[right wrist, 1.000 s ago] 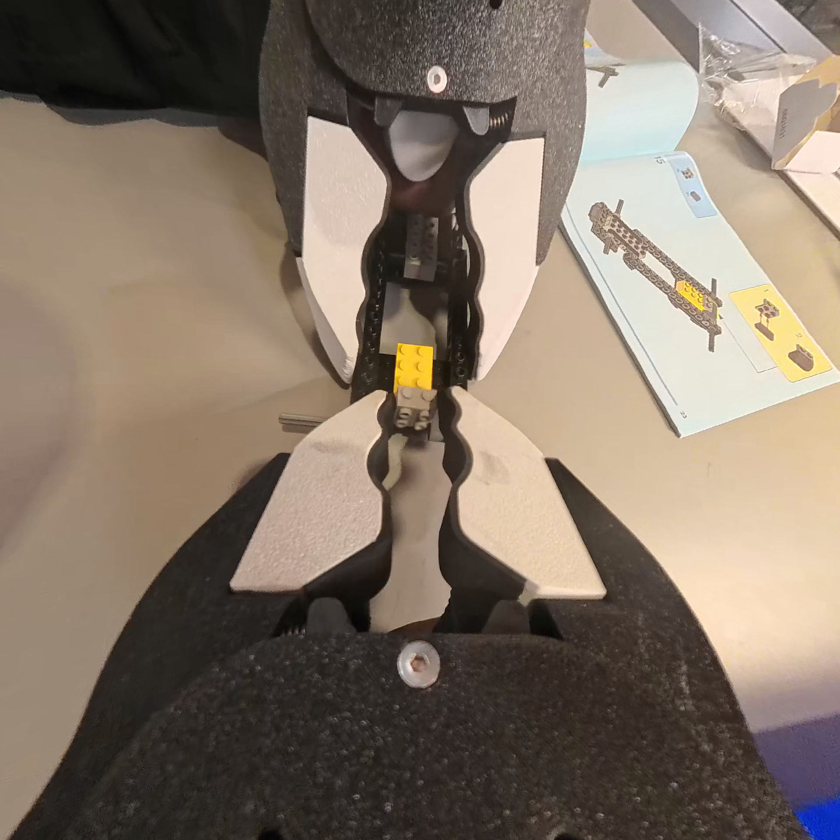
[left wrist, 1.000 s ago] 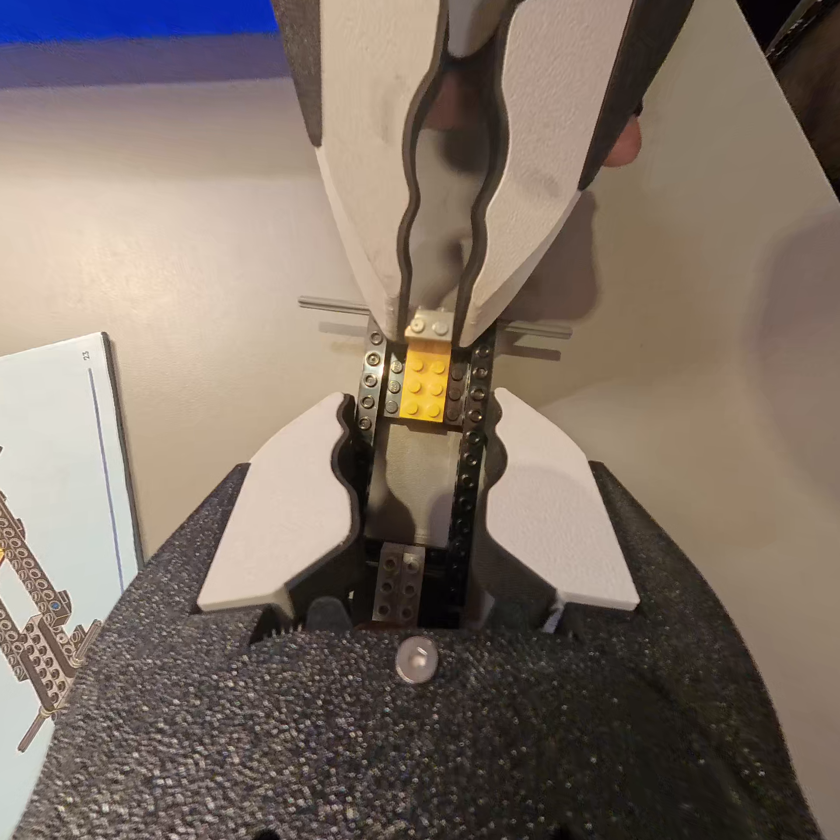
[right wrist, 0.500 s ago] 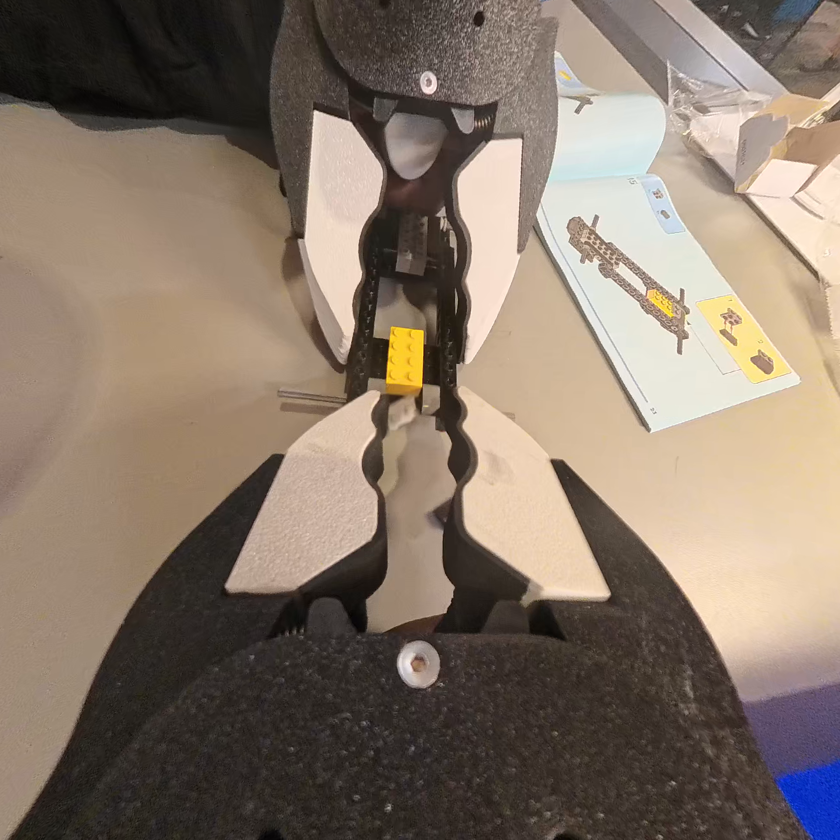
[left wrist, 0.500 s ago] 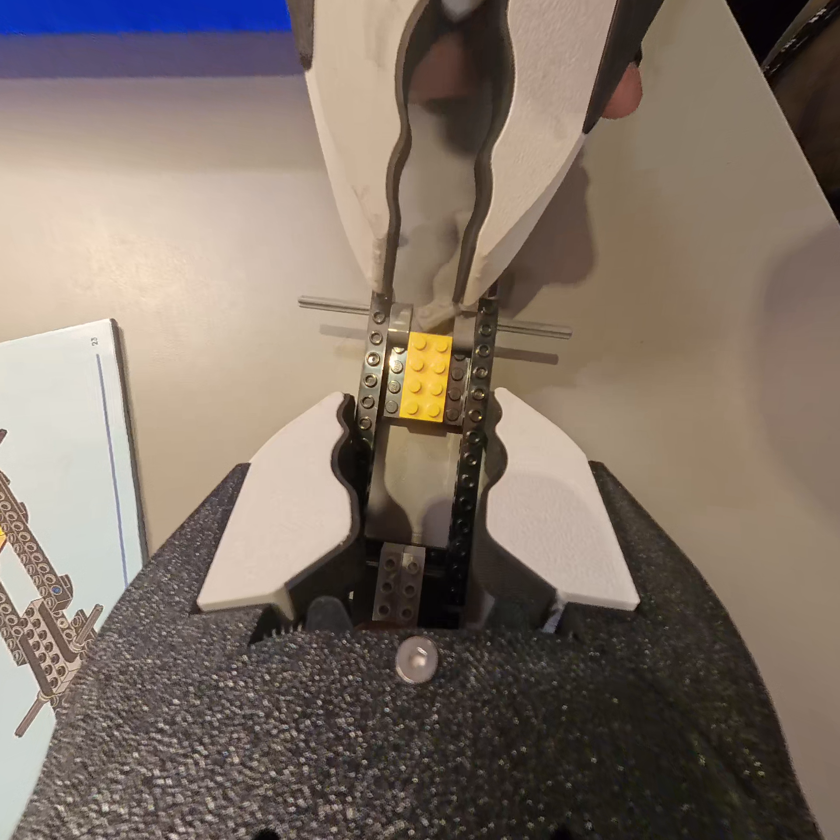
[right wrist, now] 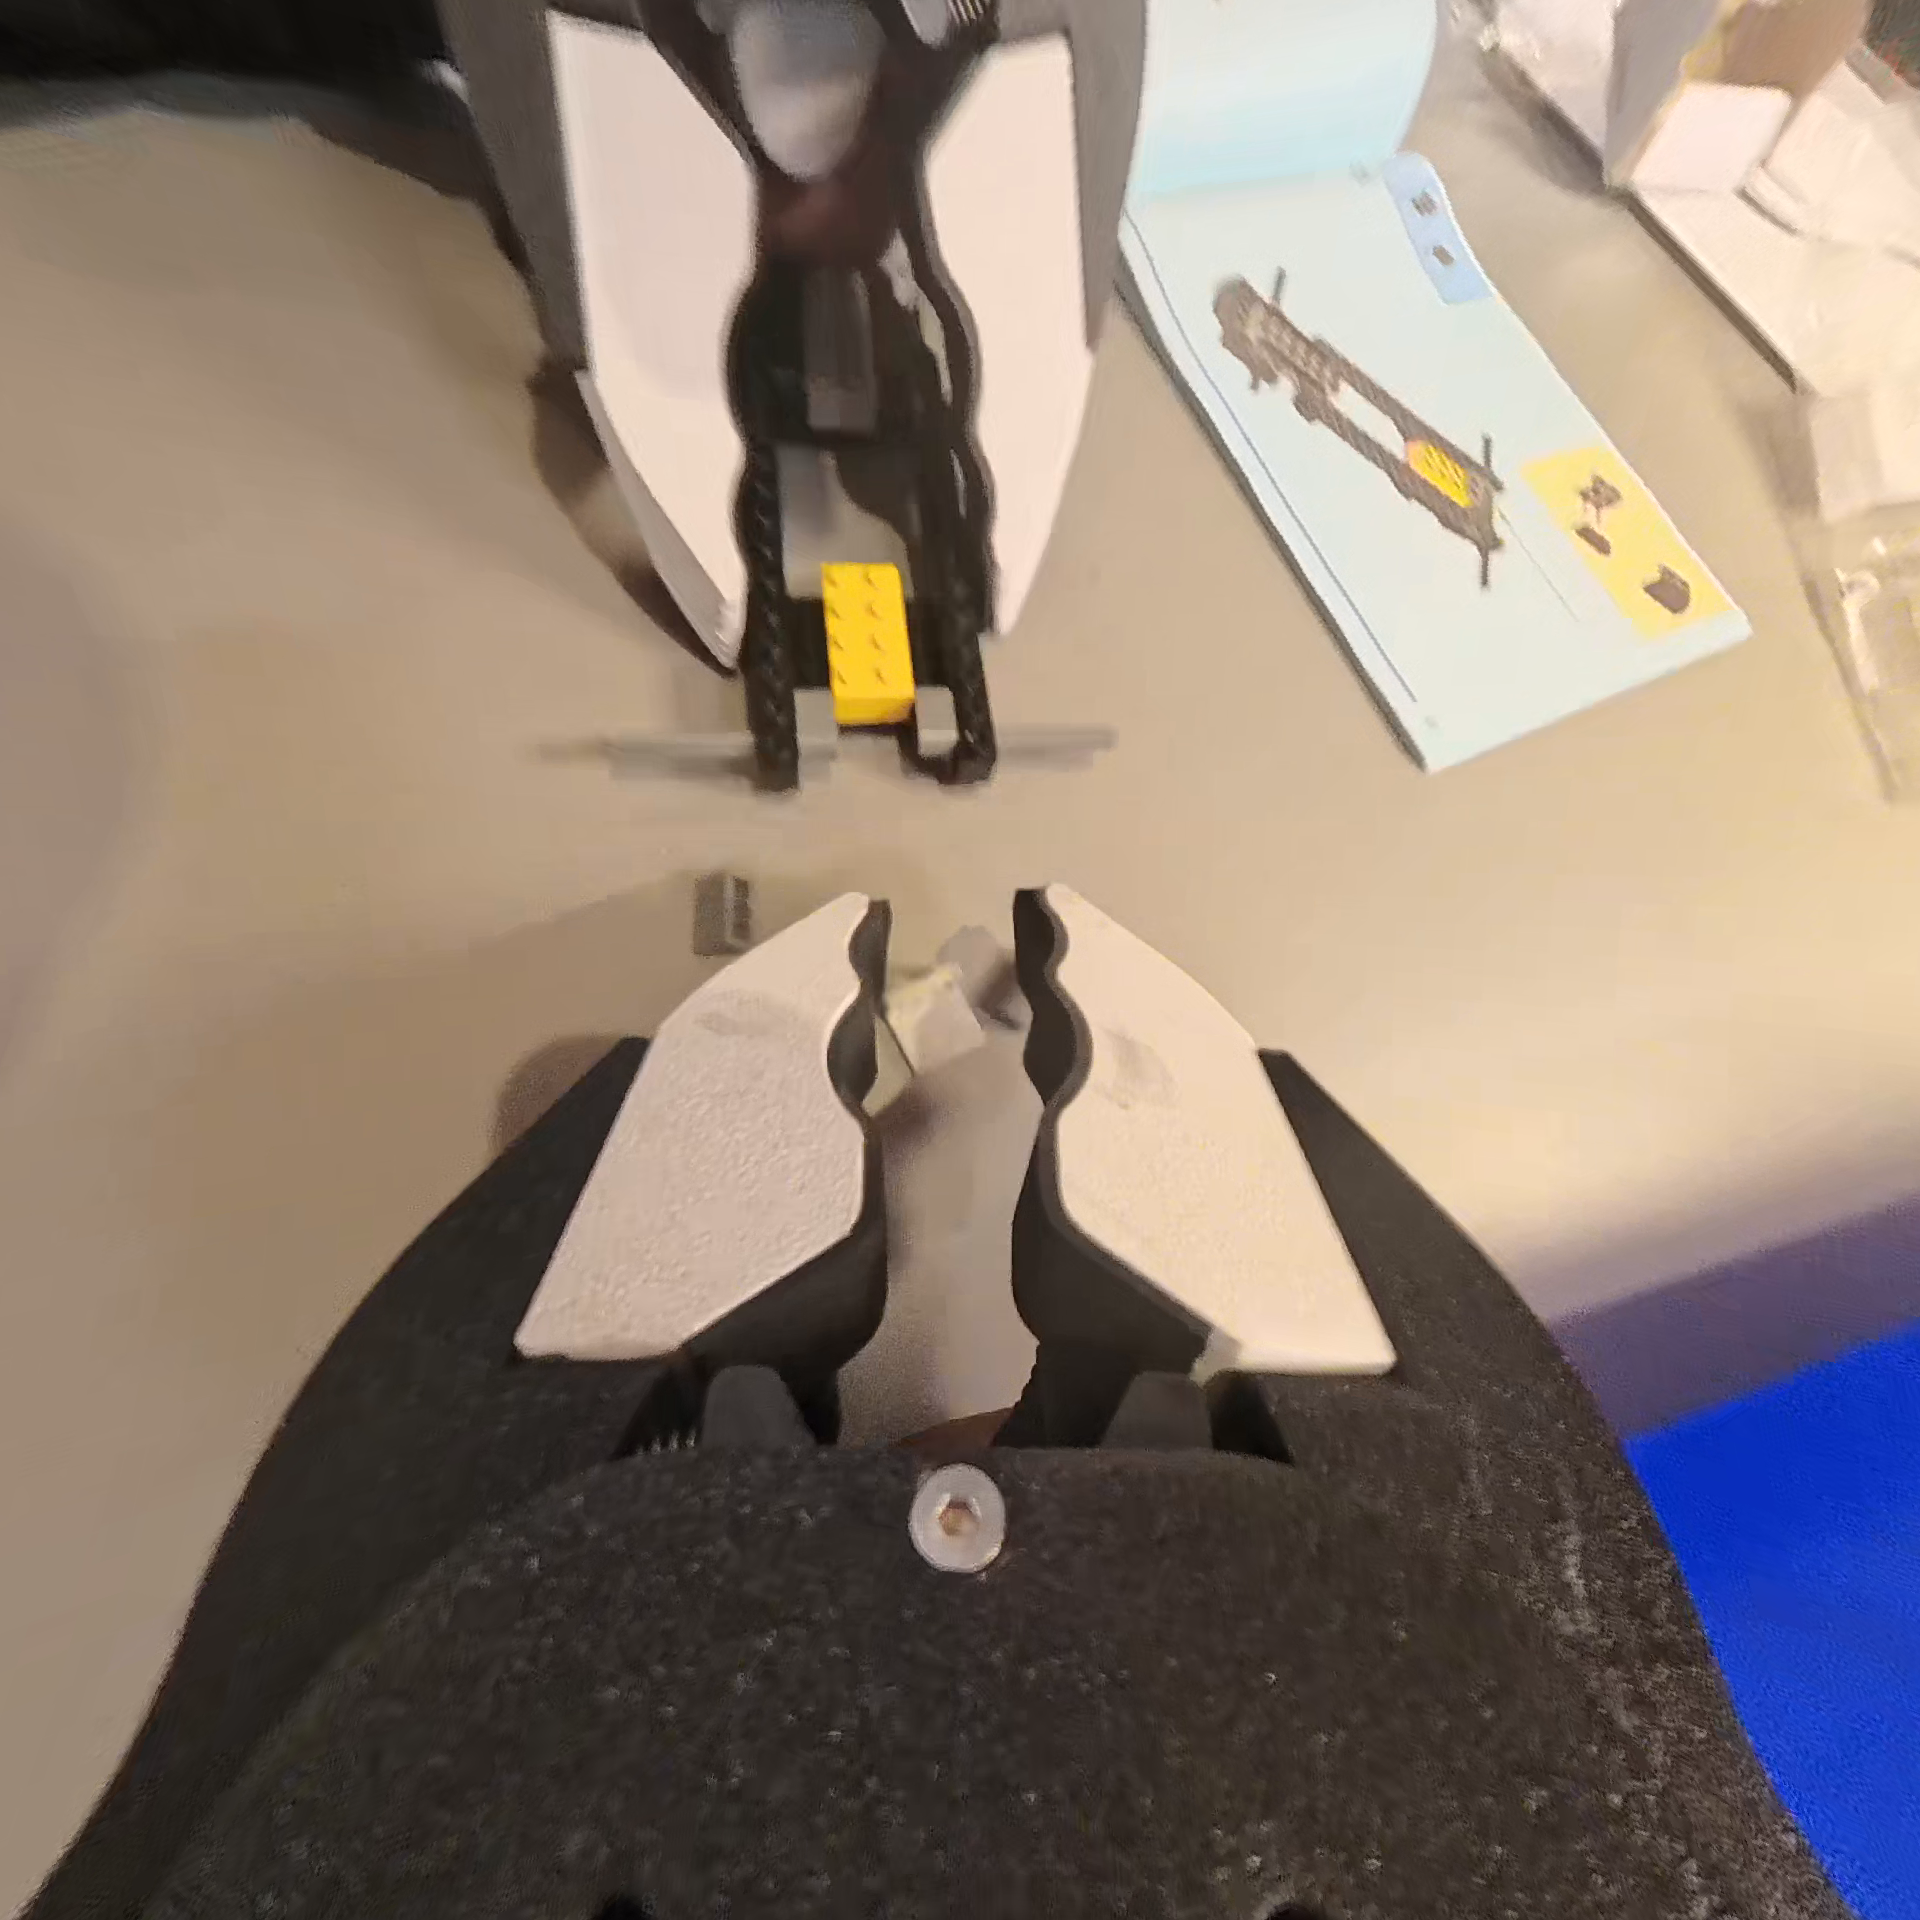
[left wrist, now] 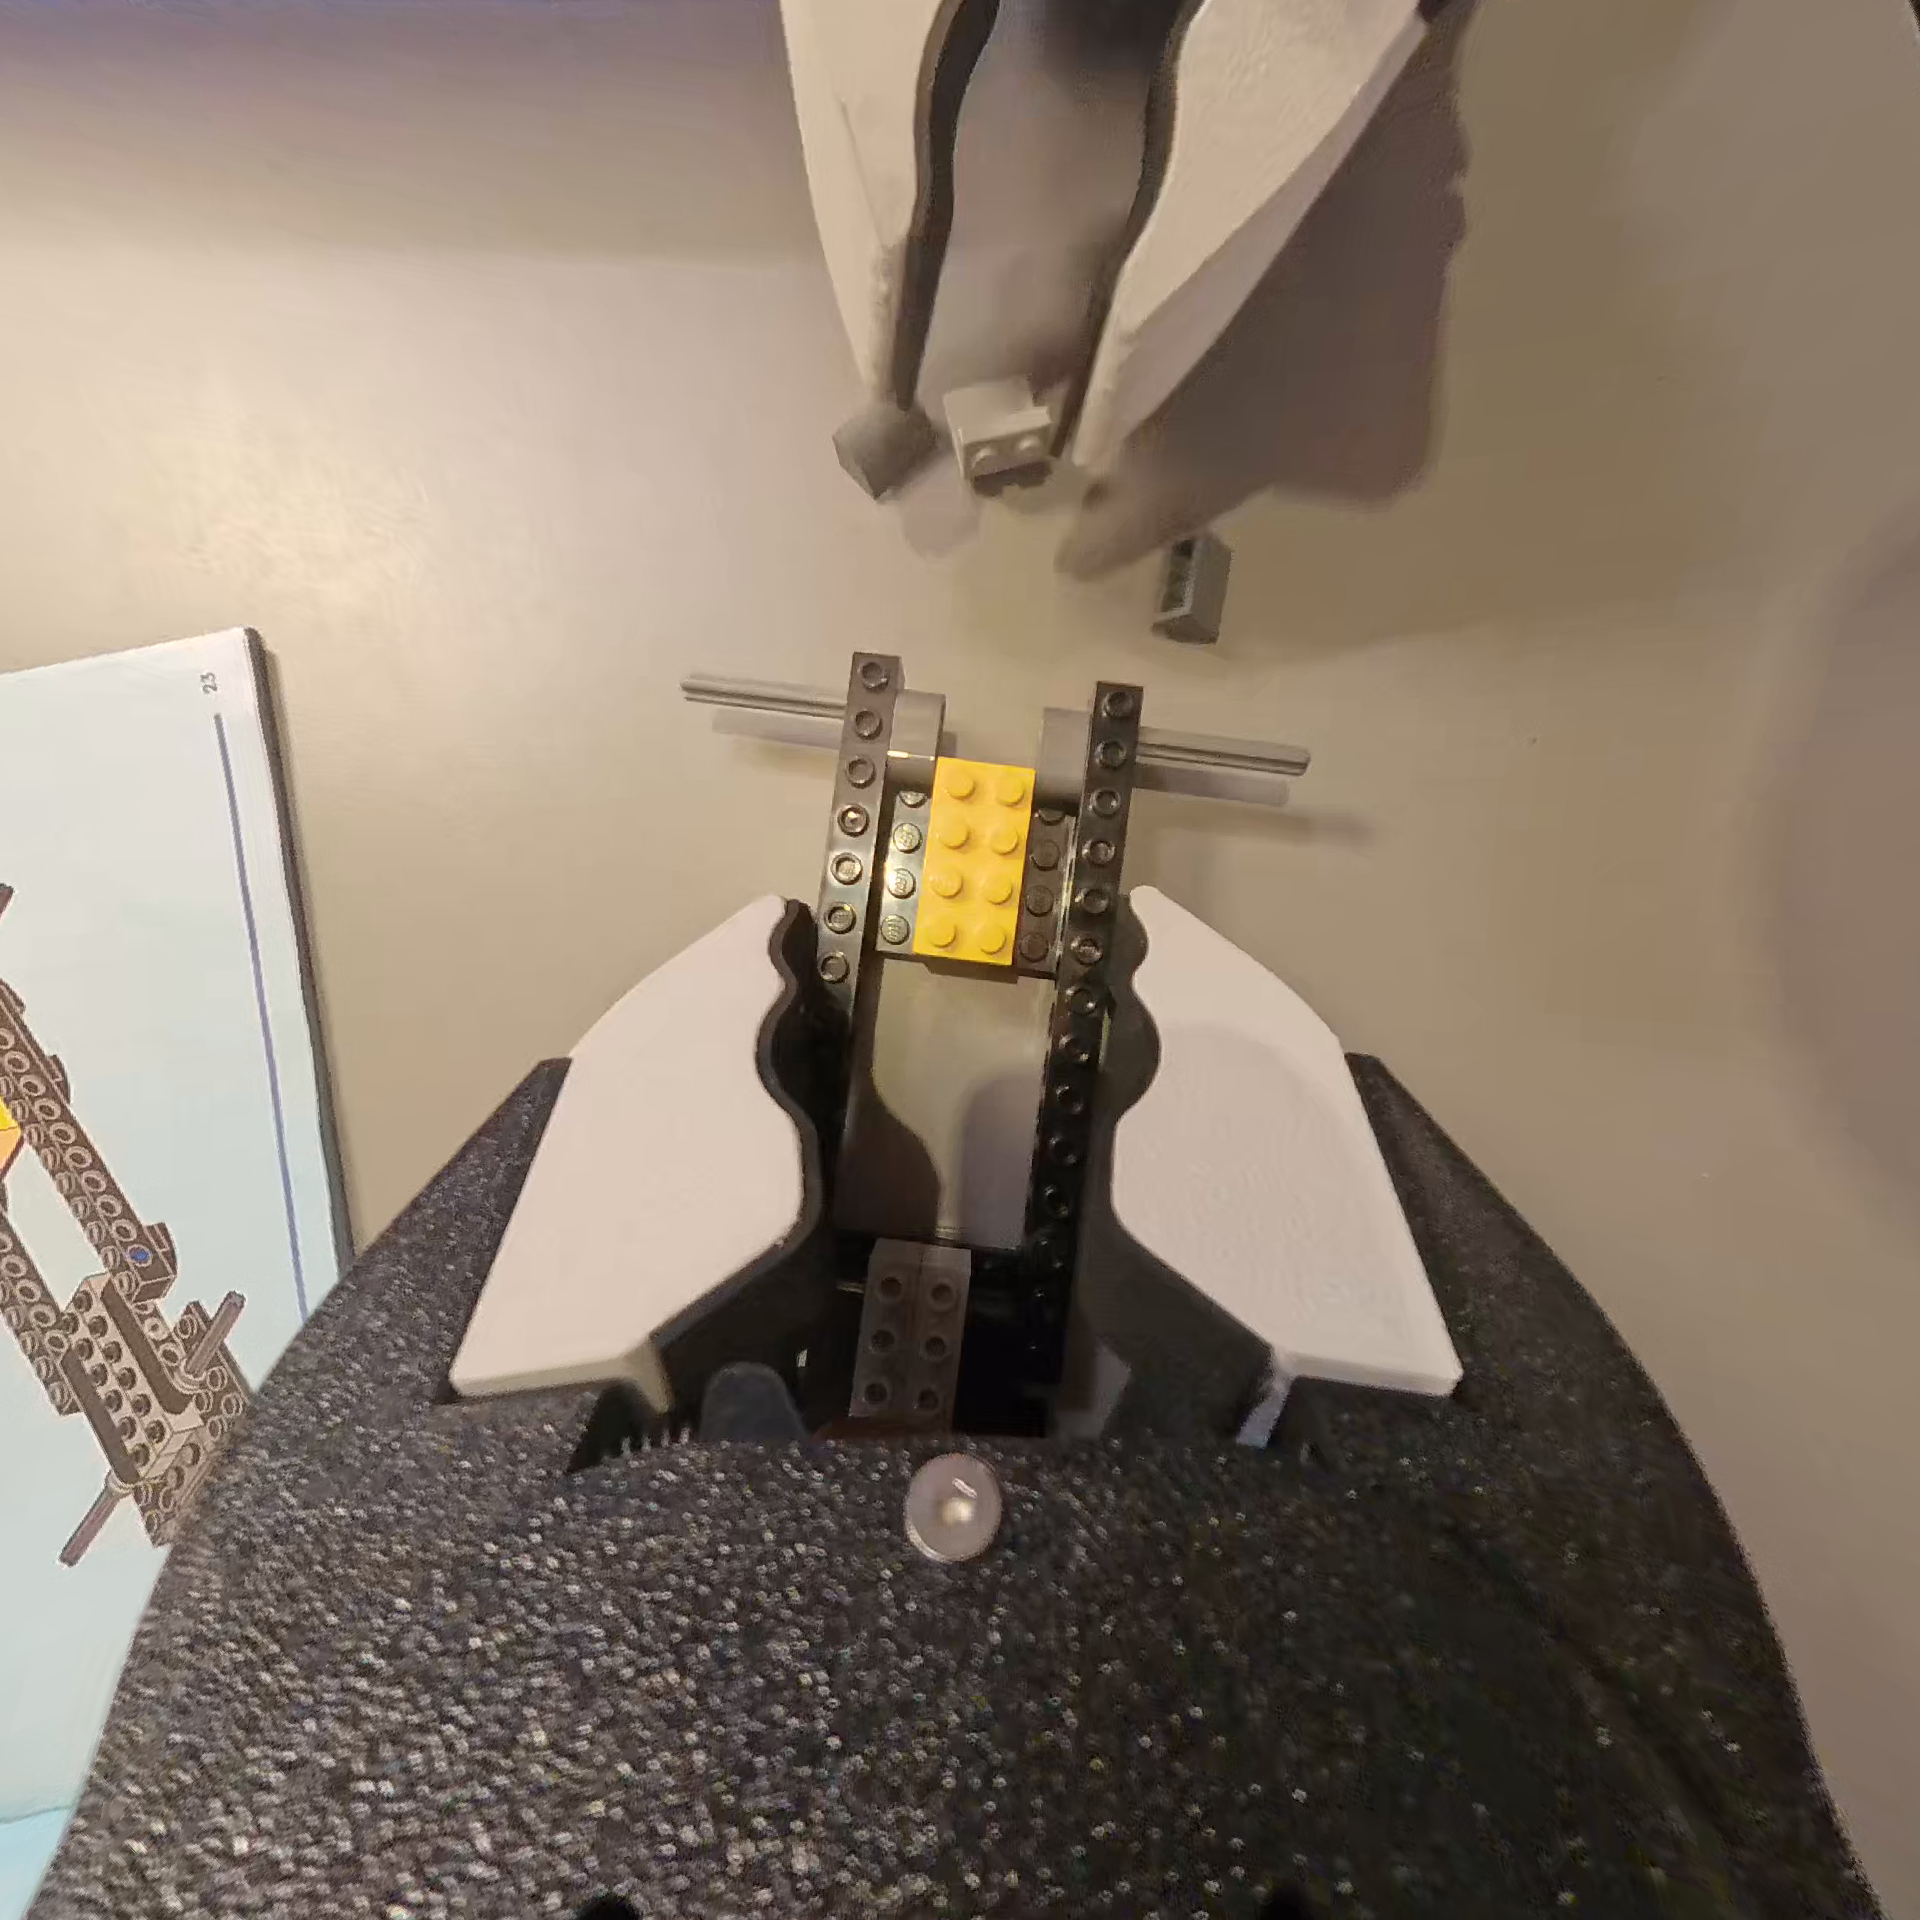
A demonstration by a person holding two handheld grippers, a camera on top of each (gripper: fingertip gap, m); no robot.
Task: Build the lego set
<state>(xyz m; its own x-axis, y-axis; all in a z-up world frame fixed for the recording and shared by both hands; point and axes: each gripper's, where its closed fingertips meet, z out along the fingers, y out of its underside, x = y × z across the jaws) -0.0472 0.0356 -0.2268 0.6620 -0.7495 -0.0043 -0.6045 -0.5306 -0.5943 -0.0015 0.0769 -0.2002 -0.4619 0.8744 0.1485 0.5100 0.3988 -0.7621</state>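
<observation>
— Frame of black studded beams (left wrist: 862, 821), yellow plate (left wrist: 971, 862) across its middle, grey axle (left wrist: 1226, 753) through the far end: where does it sit?
— Between the fingers of the left gripper (left wrist: 961, 935), which are closed onto its two beams, pads against the outer sides. The far end sticks out ahead of the tips, over the table (left wrist: 416, 416).
— Risk noted?
— The hold is on the sides only. A push down on the overhanging end could lever the frame in the pads or spring the beams off the plate. Judgement, not observed.
— Right gripper (right wrist: 951, 914)?
— Ahead of the frame and clear of it, jaws part open. Small grey pieces (right wrist: 935, 1003) sit tilted between its tips. The view is blurred, so gripped or loose cannot be told. If loose, they could drop or skid.
— Surroundings?
— One more grey piece (right wrist: 722, 914) lies on the table just left of the right tips, in the gap between the two tools; a sweep could knock it. A pale blue booklet (left wrist: 135, 1039) lies left of the left gripper. Boxes and bags (right wrist: 1766, 156) are far off to the right gripper's right.
</observation>
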